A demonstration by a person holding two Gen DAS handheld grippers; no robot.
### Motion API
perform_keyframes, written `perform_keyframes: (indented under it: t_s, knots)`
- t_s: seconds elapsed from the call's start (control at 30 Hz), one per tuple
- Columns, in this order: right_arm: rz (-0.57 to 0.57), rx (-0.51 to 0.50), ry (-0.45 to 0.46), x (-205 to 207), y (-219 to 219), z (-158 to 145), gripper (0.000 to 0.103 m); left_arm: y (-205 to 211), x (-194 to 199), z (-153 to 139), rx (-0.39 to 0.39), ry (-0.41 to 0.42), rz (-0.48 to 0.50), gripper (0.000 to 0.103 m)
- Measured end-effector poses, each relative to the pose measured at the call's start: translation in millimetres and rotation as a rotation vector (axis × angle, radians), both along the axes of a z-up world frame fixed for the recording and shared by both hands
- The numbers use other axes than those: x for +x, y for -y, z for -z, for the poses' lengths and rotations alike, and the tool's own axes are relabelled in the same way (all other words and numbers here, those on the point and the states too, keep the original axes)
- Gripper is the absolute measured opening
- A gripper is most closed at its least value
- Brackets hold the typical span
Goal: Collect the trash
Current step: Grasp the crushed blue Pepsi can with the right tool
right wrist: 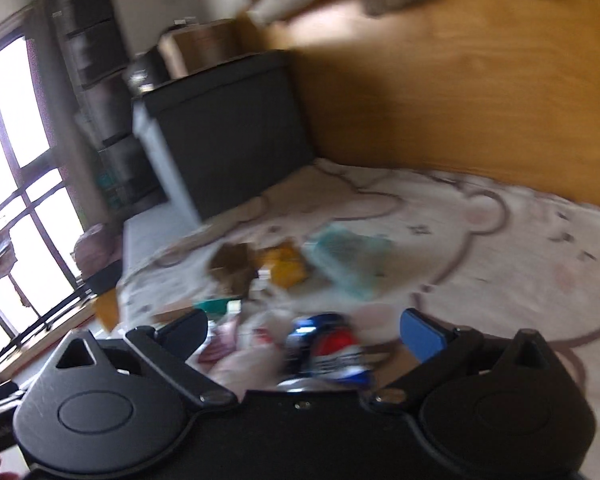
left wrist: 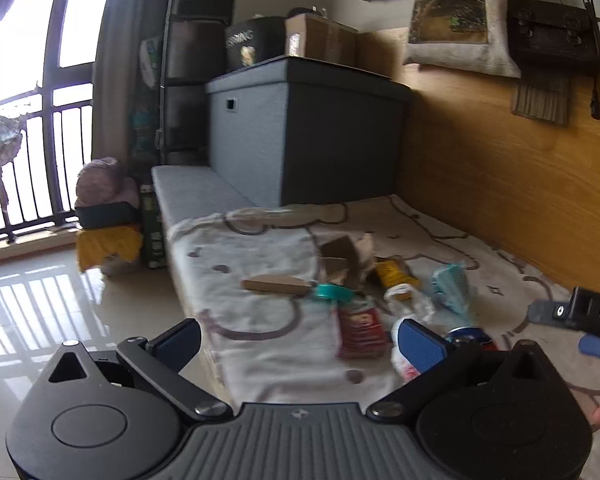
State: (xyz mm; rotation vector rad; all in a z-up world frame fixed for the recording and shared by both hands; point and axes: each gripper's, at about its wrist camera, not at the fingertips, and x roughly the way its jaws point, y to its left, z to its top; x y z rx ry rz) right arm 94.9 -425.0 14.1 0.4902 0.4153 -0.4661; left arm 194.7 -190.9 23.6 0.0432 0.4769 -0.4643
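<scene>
the right hand-held gripper [right wrist: 304, 330], jaws spread wide and empty, hangs just over a crushed blue-and-red can [right wrist: 328, 350] on the bear-print blanket [right wrist: 500, 248]. the can lies between its fingers, nearer this hand; the left hand-held gripper [left wrist: 300, 340], also wide open and empty, hangs beside the trash.

Bear-print blanket [left wrist: 268, 332], strewn cardboard [left wrist: 276, 283], red packet [left wrist: 360, 330], crushed can [right wrist: 328, 350], wrappers

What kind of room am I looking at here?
Most likely a bedroom or living room in a home. A low mattress with a cartoon-print sheet lies by a wood-panelled wall, beside a grey storage box and a barred balcony window.
</scene>
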Motion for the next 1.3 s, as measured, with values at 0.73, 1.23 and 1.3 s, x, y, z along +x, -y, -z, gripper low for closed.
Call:
perform_keyframes:
  t_s: [0.73, 1.23, 1.3]
  knots:
    - [-0.136, 0.559, 0.058, 12.3, 84.2, 99.3, 0.058, 95.5, 69.8, 54.4, -0.118, -0.305, 0.186, 0.103]
    - [-0.214, 0.664, 0.091, 19.3, 82.6, 118.5, 0.028, 102.4, 76.1, 98.4, 0.046, -0.296, 0.233, 0.08]
    - [-0.23, 0.659, 0.09, 20.6, 81.3, 117.2, 0.027, 101.8, 74.7, 100.1, 0.045, -0.282, 0.254, 0.076]
